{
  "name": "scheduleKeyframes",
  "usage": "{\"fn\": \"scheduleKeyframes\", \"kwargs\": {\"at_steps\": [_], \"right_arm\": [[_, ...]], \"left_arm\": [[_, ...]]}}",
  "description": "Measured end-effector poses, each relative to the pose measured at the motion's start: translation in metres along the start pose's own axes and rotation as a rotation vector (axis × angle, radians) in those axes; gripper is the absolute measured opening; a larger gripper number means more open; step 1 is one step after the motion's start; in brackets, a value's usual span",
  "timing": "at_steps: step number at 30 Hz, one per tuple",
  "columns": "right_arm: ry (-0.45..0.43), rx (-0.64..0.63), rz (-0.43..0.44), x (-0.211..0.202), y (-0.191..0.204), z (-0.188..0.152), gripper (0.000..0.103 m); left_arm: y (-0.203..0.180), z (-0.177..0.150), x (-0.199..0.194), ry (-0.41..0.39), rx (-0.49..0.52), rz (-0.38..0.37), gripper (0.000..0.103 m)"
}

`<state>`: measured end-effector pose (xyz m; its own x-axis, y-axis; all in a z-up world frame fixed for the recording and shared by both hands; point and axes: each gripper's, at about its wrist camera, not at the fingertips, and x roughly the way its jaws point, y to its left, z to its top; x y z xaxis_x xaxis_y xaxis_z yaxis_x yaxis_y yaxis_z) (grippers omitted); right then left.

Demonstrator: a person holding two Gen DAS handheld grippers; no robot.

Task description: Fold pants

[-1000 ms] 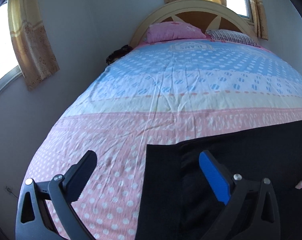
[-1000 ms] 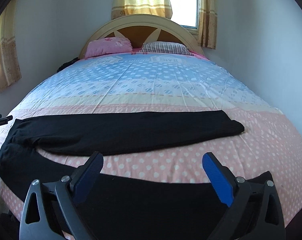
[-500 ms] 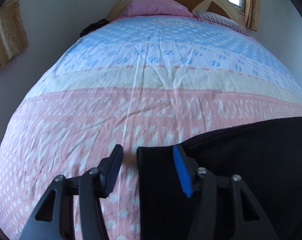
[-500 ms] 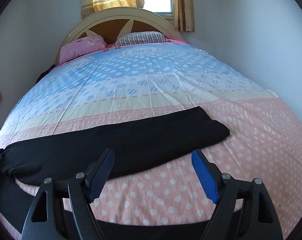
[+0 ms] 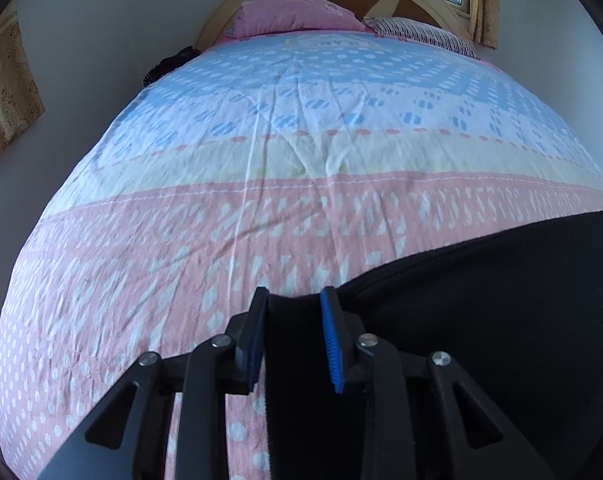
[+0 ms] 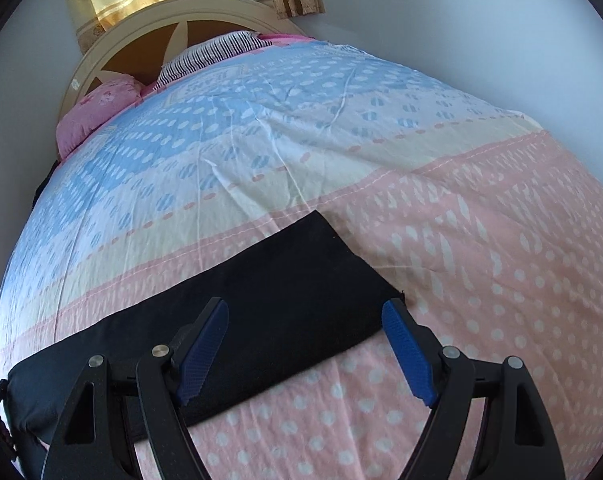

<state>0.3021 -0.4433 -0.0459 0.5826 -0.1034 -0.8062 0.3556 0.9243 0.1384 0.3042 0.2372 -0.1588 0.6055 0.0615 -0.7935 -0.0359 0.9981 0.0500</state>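
The black pants point(image 6: 285, 304) lie flat across the pink dotted end of the bed sheet point(image 6: 481, 248); the left gripper point(image 5: 293, 320) has its fingers pinched on the corner of the pants; the right gripper point(image 6: 305, 344) is spread wide, low over the leg end, one finger over the cloth, the other beside its corner.

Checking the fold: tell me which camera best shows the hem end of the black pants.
The right wrist view: the black pants show their hem end whole, between the open right gripper fingers. The left wrist view shows only the opposite end, pinched by the left gripper.
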Motion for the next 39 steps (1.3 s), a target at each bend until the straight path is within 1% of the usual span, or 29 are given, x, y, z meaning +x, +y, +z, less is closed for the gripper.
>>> {"fn": "scheduleKeyframes", "kwargs": {"at_steps": [2,4,5,7,9,13,16,17,18,19,20,21,22,24,26,30,32,36,39], "right_arm": [[0.015,-0.005,-0.002,0.011,-0.002,0.009,0.080],[0.025,-0.020,-0.032,0.021,-0.002,0.018,0.080],[0.025,-0.027,-0.035,0.026,-0.002,0.022,0.080],[0.026,-0.025,-0.043,0.035,-0.004,0.032,0.080],[0.028,-0.018,-0.044,0.045,-0.007,0.041,0.080],[0.078,-0.006,-0.029,0.073,-0.011,0.055,0.080],[0.122,-0.006,0.003,0.091,-0.009,0.055,0.080],[0.139,-0.012,0.008,0.096,-0.008,0.054,0.077],[0.140,-0.034,-0.011,0.100,-0.006,0.053,0.063],[0.131,-0.072,-0.047,0.101,-0.002,0.052,0.043],[0.124,-0.096,-0.055,0.101,0.000,0.051,0.034],[0.123,-0.098,-0.036,0.100,0.000,0.052,0.018],[0.124,-0.097,-0.020,0.098,0.001,0.053,0.012],[0.109,-0.105,-0.022,0.092,0.002,0.052,0.007],[0.079,-0.107,-0.002,0.080,0.003,0.050,0.006],[-0.012,-0.108,0.087,0.037,0.002,0.041,0.006],[-0.073,-0.119,0.119,0.010,-0.001,0.031,0.006],[-0.160,-0.067,0.175,-0.034,-0.022,0.012,0.005],[-0.226,-0.056,0.220,-0.066,-0.038,-0.010,0.005]], "left_arm": [[0.001,0.002,0.001,0.005,-0.004,0.000,0.028],[0.002,0.001,0.001,0.008,-0.012,-0.006,0.028],[0.003,0.001,0.001,0.009,-0.016,-0.007,0.028],[0.003,0.000,0.001,0.010,-0.019,0.000,0.030],[0.000,0.000,0.002,0.014,-0.001,0.013,0.030],[-0.006,0.001,0.003,0.020,0.040,0.040,0.030],[-0.009,0.003,0.005,0.029,0.053,0.048,0.029],[-0.010,0.004,0.005,0.030,0.062,0.041,0.027],[-0.011,0.004,0.005,0.034,0.071,0.041,0.024],[-0.012,0.005,0.006,0.036,0.086,0.027,0.016],[-0.014,0.006,0.005,0.035,0.091,0.024,0.015],[-0.015,0.006,0.005,0.030,0.090,0.034,0.014],[-0.018,0.006,0.005,0.023,0.095,0.045,0.013],[-0.022,0.006,0.006,0.009,0.113,0.077,0.013],[-0.020,0.007,0.000,-0.015,0.082,0.062,0.013],[-0.010,0.010,-0.031,-0.102,0.033,0.001,0.013],[0.000,0.009,-0.052,-0.156,-0.010,-0.042,0.013],[0.015,-0.002,-0.090,-0.250,-0.090,-0.151,0.013],[0.021,-0.016,-0.110,-0.295,-0.126,-0.205,0.013]]}}
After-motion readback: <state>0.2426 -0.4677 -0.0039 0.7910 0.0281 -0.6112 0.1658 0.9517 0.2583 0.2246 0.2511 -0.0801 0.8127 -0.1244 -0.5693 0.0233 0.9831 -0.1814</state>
